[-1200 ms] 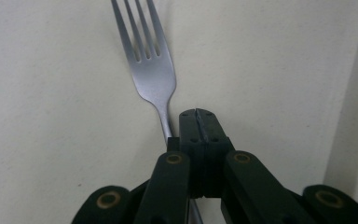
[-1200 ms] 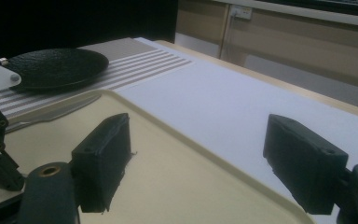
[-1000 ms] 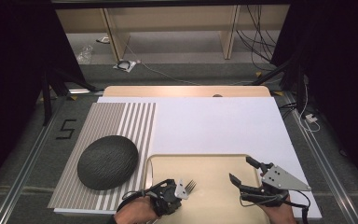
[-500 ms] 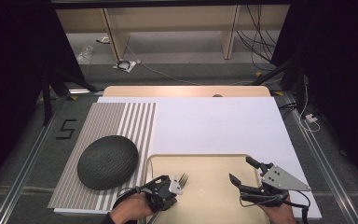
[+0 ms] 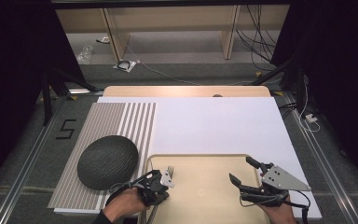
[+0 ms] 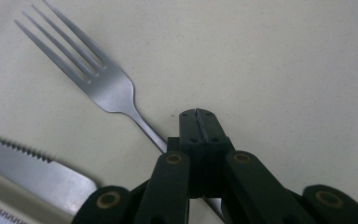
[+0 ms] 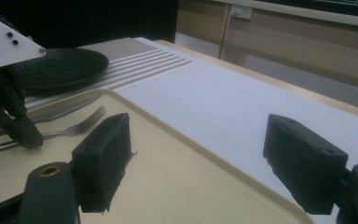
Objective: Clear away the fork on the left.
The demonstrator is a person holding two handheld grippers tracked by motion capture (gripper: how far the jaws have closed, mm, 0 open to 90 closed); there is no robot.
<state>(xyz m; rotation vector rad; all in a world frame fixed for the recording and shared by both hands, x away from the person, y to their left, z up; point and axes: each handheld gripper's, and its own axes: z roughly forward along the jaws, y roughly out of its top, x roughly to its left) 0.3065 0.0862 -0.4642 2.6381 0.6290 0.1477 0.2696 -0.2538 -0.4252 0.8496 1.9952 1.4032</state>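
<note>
L tongs: my left gripper (image 6: 198, 122) has its jaws pressed together on the handle of the silver metal fork (image 6: 89, 77), low over the tray.
R tongs: my right gripper (image 5: 248, 173) is spread wide, nothing between its jaws, hovering over the tray's right half.
Fork: tines point away from me, lying on the beige plastic tray (image 5: 205, 165) near its left edge; a serrated steel knife (image 6: 25, 164) sits just beside it.
Beyond: dark grey textured round plate (image 5: 108, 161) on the striped grey-and-white placemat (image 5: 121, 121), left of the tray.
Risk: I'd judge the grip is thin and off-centre, so the fork could pivot or slip on lifting, or nudge the knife.
Count: 1 fork, 1 knife, 1 plate, 1 tray, 1 mat, 2 tongs.
</note>
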